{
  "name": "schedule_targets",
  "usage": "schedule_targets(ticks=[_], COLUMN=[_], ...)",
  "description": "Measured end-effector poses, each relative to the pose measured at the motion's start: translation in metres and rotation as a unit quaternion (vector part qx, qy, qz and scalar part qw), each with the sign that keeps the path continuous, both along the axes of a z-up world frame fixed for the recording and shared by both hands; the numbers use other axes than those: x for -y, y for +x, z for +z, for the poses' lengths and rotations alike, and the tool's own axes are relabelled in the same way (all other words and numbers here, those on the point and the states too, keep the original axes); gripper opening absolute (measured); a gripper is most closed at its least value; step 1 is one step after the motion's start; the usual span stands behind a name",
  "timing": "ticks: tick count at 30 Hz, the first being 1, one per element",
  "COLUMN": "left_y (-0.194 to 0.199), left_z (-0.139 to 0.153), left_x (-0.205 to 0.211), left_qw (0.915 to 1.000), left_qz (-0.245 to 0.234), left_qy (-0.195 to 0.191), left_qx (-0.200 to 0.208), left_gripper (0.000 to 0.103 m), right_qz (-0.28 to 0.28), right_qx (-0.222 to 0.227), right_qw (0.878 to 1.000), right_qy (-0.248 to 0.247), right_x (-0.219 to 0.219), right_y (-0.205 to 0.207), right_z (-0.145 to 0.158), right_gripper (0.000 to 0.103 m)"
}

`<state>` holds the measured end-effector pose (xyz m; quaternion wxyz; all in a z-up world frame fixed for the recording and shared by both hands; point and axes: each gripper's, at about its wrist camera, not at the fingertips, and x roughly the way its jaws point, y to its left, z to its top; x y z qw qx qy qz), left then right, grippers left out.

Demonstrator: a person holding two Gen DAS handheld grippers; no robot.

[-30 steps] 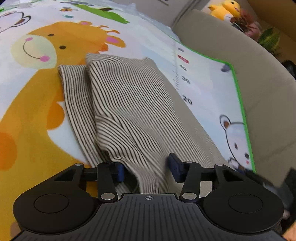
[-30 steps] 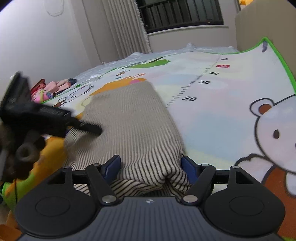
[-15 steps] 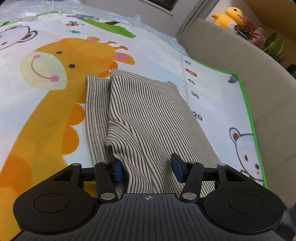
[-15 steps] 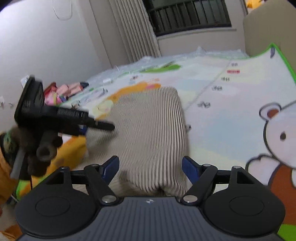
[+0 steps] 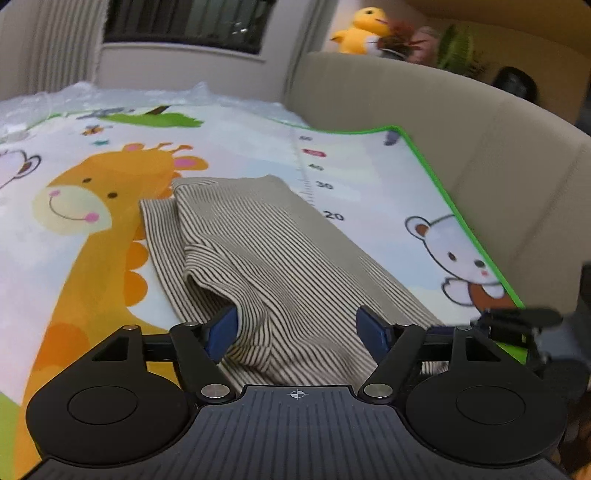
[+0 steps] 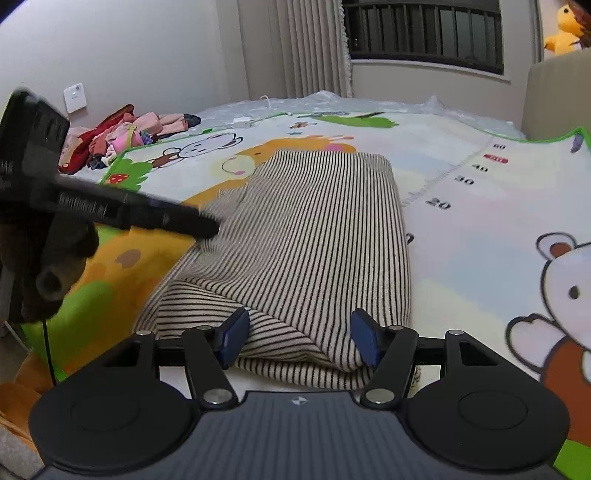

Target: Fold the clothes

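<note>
A beige garment with thin black stripes (image 5: 258,251) lies folded lengthwise on a cartoon play mat (image 5: 74,258); it also shows in the right wrist view (image 6: 317,236). My left gripper (image 5: 297,328) is open, its blue pads on either side of the garment's near left part, where a fold of cloth humps up. My right gripper (image 6: 295,334) is open, its pads straddling the garment's near end. The left gripper also shows in the right wrist view (image 6: 207,230), at the garment's left edge.
A beige padded headboard (image 5: 461,155) runs along the mat's right side, with a yellow plush duck (image 5: 358,29) on top. A pile of pink and red clothes (image 6: 122,136) lies at the mat's far left. A window with curtains is behind.
Both grippers have lifted and tilted up, so more of the room shows. The left gripper's pads now stand wider apart. The garment's near left fold has bunched up higher.
</note>
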<state>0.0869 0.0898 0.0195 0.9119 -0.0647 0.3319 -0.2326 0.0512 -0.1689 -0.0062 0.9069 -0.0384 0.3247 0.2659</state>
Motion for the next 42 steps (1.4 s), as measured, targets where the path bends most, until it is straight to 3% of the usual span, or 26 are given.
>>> schedule_targets(ticks=[3,6,11,16,20,25,33,42], left_y=[-0.009,-0.017,-0.024,-0.027,-0.029,-0.031,-0.026,-0.028], left_z=[-0.005,-0.018,-0.028,-0.025,-0.023,-0.022,-0.024,-0.018], left_x=[-0.001,0.003,0.004,0.002,0.002,0.004,0.003,-0.002], left_qw=[0.9997,0.9988,0.9985,0.9983,0.9980,0.9975,0.9971,0.9977], left_qz=[-0.023,-0.043,-0.038,-0.028,-0.023,-0.022,-0.015,-0.007], left_qy=[-0.007,0.004,0.023,0.036,0.044,0.055,0.057,0.053], left_qx=[-0.005,-0.023,-0.031,-0.036,-0.039,-0.039,-0.049,-0.040], left_gripper=[0.080,0.080,0.082,0.085,0.086,0.091,0.095,0.095], right_qz=[0.003,0.002,0.008,0.017,0.026,0.054,0.088,0.082], right_qx=[0.009,-0.006,0.008,0.034,0.003,0.009,0.050,0.057], right_qw=[1.000,1.000,1.000,0.999,1.000,0.998,0.993,0.992], right_qy=[0.002,-0.010,-0.027,0.007,-0.002,-0.036,-0.062,-0.082], right_x=[-0.003,-0.002,-0.006,-0.004,-0.009,-0.017,-0.020,-0.010], right_y=[-0.008,-0.013,-0.020,-0.025,-0.020,-0.030,-0.035,-0.031], right_z=[0.008,-0.004,-0.005,0.012,-0.011,-0.027,-0.006,0.004], right_gripper=[0.061,0.063,0.065,0.065,0.070,0.078,0.078,0.078])
